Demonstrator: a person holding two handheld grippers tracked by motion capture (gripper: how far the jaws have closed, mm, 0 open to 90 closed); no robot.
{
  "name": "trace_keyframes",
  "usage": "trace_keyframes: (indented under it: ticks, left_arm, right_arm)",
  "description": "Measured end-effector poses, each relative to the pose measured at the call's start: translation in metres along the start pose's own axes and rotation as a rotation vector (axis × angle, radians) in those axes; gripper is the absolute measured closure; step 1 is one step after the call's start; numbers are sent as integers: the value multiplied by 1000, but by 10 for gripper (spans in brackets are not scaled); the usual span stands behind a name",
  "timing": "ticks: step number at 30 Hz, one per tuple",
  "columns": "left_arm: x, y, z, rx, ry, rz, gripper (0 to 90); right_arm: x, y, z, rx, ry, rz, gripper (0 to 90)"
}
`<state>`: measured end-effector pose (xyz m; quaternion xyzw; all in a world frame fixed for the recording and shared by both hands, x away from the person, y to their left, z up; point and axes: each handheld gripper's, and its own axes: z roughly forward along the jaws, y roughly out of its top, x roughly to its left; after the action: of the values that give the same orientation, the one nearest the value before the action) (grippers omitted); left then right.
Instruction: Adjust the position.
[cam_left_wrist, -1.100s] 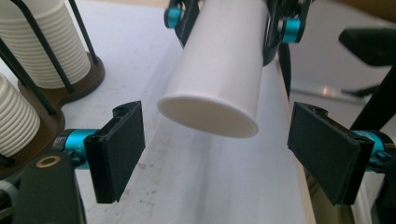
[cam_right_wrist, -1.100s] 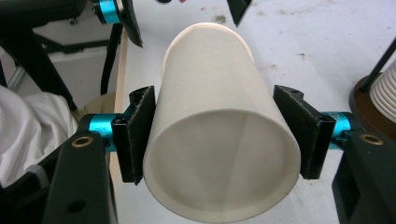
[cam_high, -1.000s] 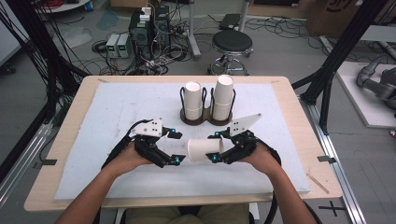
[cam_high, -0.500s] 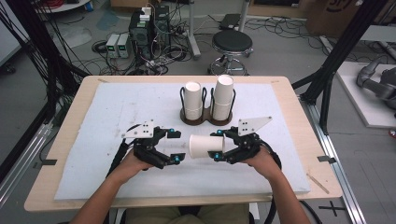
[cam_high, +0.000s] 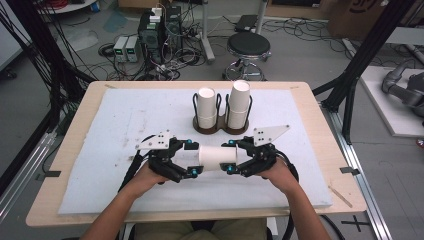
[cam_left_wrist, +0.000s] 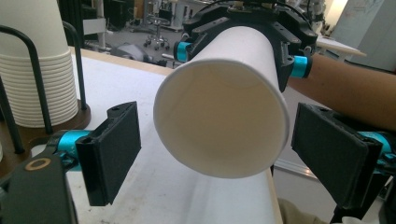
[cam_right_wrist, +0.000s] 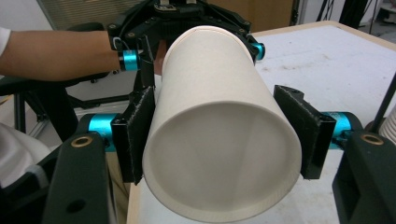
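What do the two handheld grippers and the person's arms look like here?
Both the left gripper and the right gripper are black with teal collars, flat black padded fingers and a grey three-cornered plate on top. Black cables trail back. The forearms are bare, no sleeves.

Each handheld gripper, left gripper (cam_high: 192, 158) and right gripper (cam_high: 231, 156), has a black angular frame with linked bars. Cyan collars sit at the base of each jaw, just behind the flat, rectangular black pads (cam_left_wrist: 112, 151). A brass-ringed hole marks each side link beside the jaws. A grey three-cornered plate (cam_high: 270, 134) with small holes tops each body. Black cables (cam_high: 131, 167) trail rearward. Forearms are bare; a white sleeve edge (cam_right_wrist: 3, 35) shows.
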<state>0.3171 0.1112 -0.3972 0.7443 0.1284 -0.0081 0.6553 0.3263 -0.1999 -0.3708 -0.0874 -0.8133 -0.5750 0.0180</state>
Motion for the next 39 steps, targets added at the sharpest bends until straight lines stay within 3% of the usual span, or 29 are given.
trace_keyframes:
  ticks: [10, 14, 17, 39]
  left_arm:
    - [-4, 1, 9, -16, -29, 5, 158]
    - [-5, 1, 9, -9, -27, 26, 167]
    - [-5, 1, 9, -9, -26, 39, 217]
    - [-7, 5, 5, 24, -27, 52, 304]
  right_arm:
    - [2, 1, 4, -16, 40, 2, 339]
    - [2, 1, 5, -13, 46, 0, 340]
    - [2, 1, 7, -8, 51, 0, 340]
    - [1, -2, 8, 24, 48, 13, 360]
